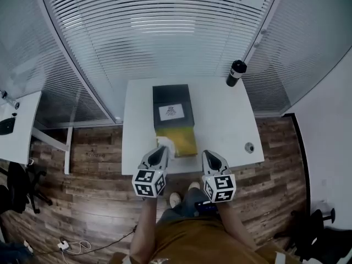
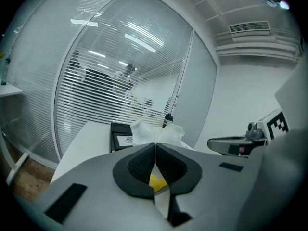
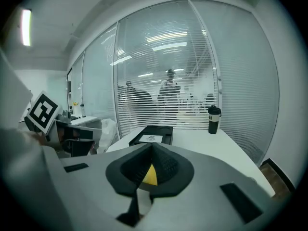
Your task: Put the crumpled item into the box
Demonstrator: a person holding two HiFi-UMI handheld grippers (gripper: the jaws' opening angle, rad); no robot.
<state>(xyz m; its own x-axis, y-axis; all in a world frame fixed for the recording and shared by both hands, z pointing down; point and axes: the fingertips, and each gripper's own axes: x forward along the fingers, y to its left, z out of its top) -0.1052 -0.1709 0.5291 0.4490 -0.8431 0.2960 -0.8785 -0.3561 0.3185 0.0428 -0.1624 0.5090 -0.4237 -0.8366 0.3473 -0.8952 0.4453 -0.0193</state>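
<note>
The box lies mid-table, its far part black (image 1: 172, 108) with a white label and its near part yellow (image 1: 181, 139). A white crumpled item (image 1: 165, 146) sits at the yellow part's near-left corner, and my left gripper (image 1: 161, 150) is shut on it. In the left gripper view the white item (image 2: 156, 131) bulges just beyond the closed jaw tips of my left gripper (image 2: 155, 146), with the black box (image 2: 121, 137) behind. My right gripper (image 1: 209, 156) hovers at the table's near edge, right of the box. It is shut (image 3: 152, 149) and holds nothing.
A black bottle (image 1: 236, 73) stands at the white table's (image 1: 220, 120) far right corner. A small round object (image 1: 249, 147) lies near the right edge. Glass walls with blinds surround the table. Wooden floor and the person's legs are below.
</note>
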